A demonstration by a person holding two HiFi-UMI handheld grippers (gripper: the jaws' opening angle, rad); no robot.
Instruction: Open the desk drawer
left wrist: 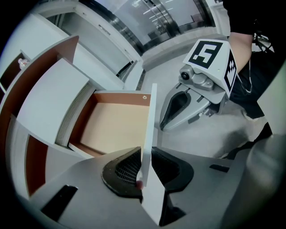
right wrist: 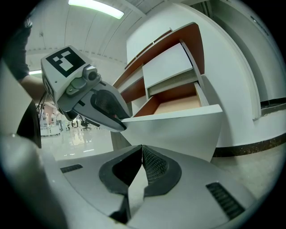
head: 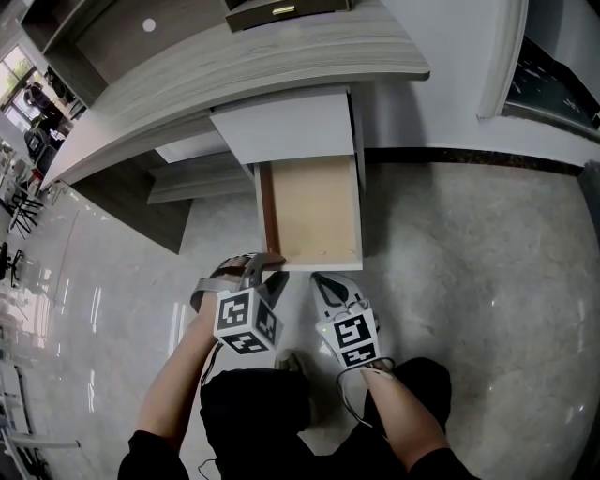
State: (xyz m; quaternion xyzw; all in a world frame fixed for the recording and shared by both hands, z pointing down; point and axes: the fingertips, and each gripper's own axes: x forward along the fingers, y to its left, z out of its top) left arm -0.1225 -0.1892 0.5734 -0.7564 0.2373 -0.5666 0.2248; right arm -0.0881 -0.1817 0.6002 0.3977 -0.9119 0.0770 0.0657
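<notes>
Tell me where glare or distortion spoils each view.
Head view: bright reflections streak the glossy floor at left; the drawer is evenly lit and sharp. Left gripper view: fisheye warp, black corners, drawer front readable. Right gripper view: ceiling light blows out, corners dark.

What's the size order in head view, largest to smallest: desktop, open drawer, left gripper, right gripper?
1. desktop
2. open drawer
3. left gripper and right gripper: they look about alike, and both sit closest to the camera, so not ranked.
</notes>
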